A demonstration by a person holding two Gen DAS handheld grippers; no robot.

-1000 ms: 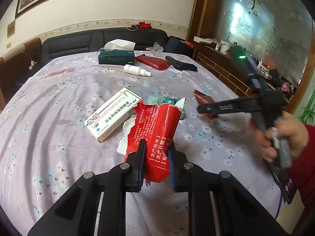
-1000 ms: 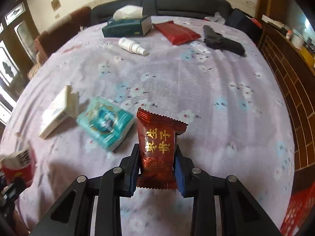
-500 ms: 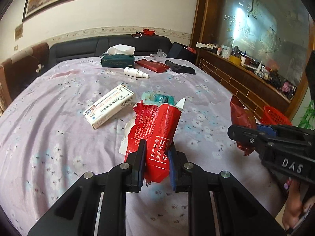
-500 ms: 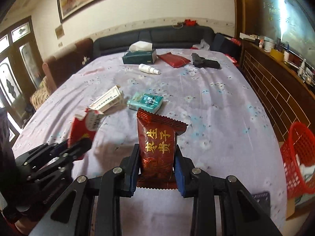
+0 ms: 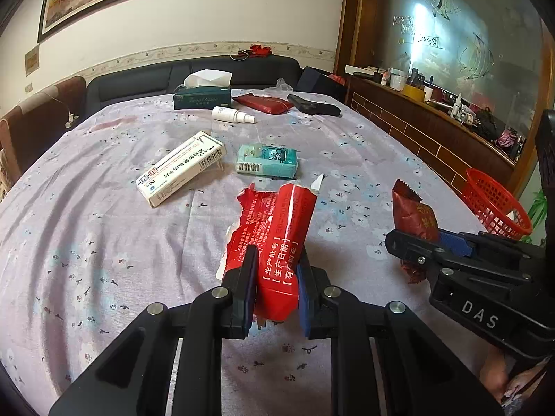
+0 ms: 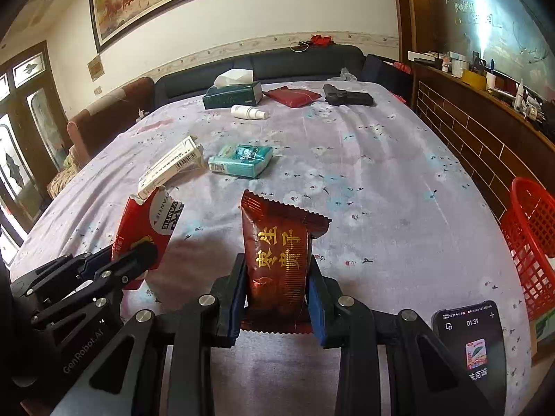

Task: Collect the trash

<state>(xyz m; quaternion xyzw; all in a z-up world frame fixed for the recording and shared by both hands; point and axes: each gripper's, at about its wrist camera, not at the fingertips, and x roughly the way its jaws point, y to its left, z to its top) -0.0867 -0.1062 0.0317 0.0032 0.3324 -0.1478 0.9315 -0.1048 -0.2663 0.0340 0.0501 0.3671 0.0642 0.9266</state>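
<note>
1. We have the left hand-held gripper (image 5: 274,291) clamped on a torn red packet (image 5: 277,242), its pads pressing the lower part so the ripped, open top stands up and clear of the fingers.
2. Our right hand-held gripper (image 6: 277,298) is clamped on a dark red snack wrapper (image 6: 277,260) with gold characters, held by the lower half with its crimped top edge upward; from the left wrist view the same wrapper (image 5: 412,215) shows just beyond the right gripper's fingers.
3. Both pieces of trash are lifted off the counter (image 6: 381,190), which is covered with a floral lilac cloth; we judge they are held upright and side by side so both can be carried off together.
4. A red mesh basket (image 6: 534,242) sits beyond the counter's right edge, lower than the top. We take it as the likely bin, so the next move probably calls for swinging both hands to the right.
5. A white medicine box (image 5: 180,168) and a teal tissue pack (image 5: 267,161) lie near each other at mid-counter, untouched. Whether these count as trash we cannot tell.
6. A phone (image 6: 468,339) is mounted beside the right gripper.
</note>
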